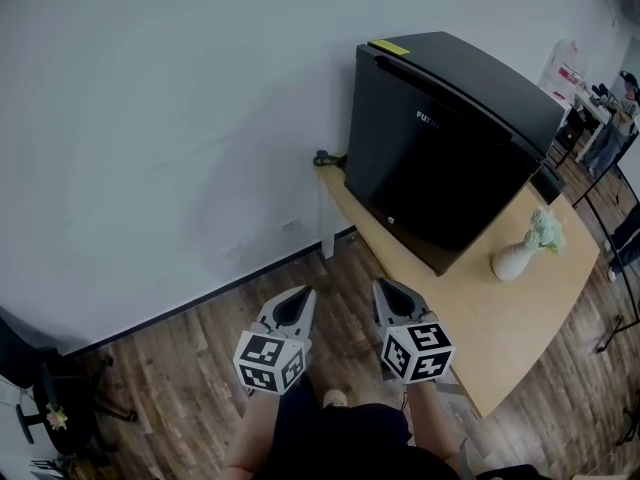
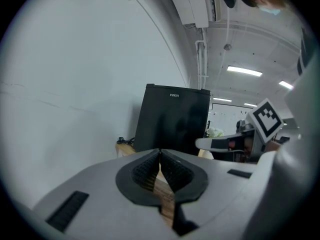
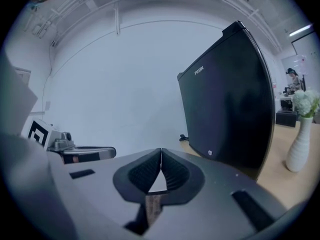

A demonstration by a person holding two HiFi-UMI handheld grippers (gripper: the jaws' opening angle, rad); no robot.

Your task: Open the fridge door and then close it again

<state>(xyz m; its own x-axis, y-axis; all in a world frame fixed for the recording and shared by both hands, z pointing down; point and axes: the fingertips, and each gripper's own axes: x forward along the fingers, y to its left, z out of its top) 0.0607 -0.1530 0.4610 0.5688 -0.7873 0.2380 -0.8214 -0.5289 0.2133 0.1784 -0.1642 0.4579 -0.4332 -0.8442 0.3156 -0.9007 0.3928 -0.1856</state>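
Nearest, above the brown wood-plank floor, 2 grey grippers with marker cubes sit side by side. The left gripper has its jaws pressed together on nothing, and the right gripper is likewise closed tip to tip and empty. Well beyond them, the light wooden table carries the black box-shaped compact fridge, its door closed. A white ceramic vase of pale flowers stands near that door. Behind is the plain white wall.

open: floor before table | obstacle: vase near fridge front
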